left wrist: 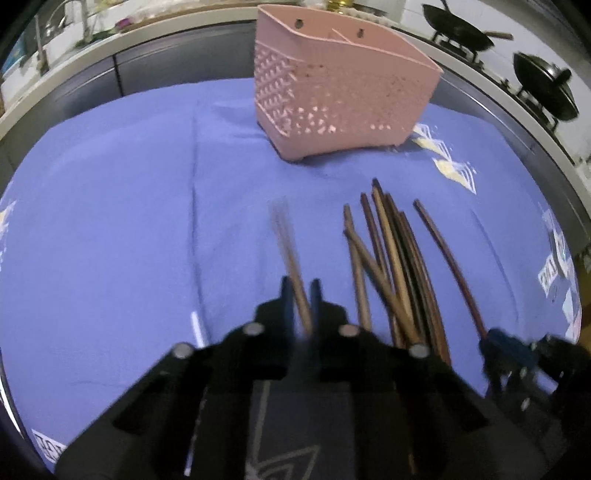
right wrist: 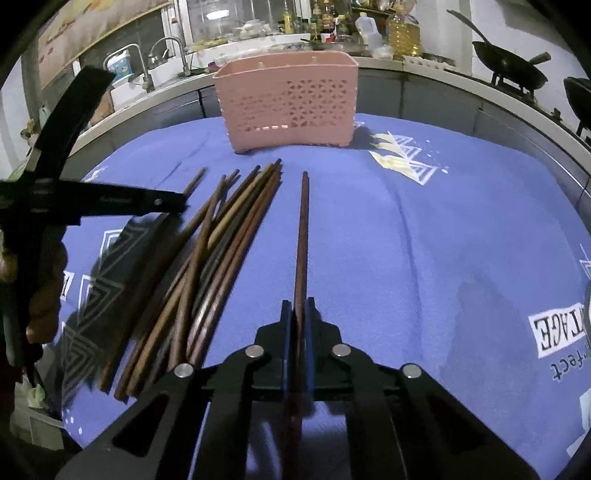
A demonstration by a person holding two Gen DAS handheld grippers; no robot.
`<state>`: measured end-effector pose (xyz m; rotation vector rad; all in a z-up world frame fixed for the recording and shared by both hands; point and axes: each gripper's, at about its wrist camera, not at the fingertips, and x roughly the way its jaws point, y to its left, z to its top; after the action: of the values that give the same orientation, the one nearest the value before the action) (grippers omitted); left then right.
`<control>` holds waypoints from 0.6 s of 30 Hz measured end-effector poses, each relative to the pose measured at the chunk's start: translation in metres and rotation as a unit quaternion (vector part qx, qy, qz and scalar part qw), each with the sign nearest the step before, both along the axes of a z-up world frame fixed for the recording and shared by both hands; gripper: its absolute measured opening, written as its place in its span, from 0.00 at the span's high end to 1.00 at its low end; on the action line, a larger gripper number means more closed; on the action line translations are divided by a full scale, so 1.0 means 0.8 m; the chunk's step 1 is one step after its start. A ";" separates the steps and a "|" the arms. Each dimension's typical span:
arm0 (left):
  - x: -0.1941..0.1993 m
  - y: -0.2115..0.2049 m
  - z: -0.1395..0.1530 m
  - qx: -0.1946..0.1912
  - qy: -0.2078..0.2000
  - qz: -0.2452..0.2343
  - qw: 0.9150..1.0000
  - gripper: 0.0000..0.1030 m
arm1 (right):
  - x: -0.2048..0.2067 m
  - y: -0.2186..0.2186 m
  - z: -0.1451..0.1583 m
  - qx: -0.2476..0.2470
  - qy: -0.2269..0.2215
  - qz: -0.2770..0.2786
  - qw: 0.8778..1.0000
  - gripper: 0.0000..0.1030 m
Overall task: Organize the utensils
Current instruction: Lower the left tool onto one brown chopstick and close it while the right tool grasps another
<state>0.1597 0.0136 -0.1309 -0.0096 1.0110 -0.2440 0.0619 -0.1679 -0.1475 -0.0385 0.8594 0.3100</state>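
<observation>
Blue cloth (right wrist: 424,240) bears dark brown wooden chopsticks (right wrist: 221,236).

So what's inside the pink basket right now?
From the left view, the pink basket shows a divider near its top and no utensil above the rim. Its walls hide the lower inside, so I can't confirm it's empty.

Black fingers (right wrist: 286,314), blue pads, silver screws.
</observation>
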 end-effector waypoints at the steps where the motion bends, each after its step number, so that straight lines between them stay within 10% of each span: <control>1: -0.009 0.004 0.000 -0.001 0.003 -0.011 1.000 0.94 | -0.003 -0.004 0.000 -0.001 0.003 -0.001 1.000 0.93; 11: -0.023 -0.002 0.001 0.024 0.014 -0.058 0.998 0.83 | 0.028 -0.009 0.006 0.014 0.040 0.020 0.999 0.84; 16: 0.004 -0.003 0.004 0.029 0.017 -0.057 0.998 0.82 | 0.086 0.011 0.014 -0.005 0.045 0.032 0.998 0.44; 18: 0.011 -0.007 0.005 0.037 0.011 -0.061 0.997 0.82 | 0.108 0.015 0.013 -0.007 0.045 0.029 0.999 0.43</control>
<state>0.1686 0.0078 -0.1271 0.1167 1.0427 -0.3178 0.1480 -0.1558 -0.1369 -0.0631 0.9520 0.3622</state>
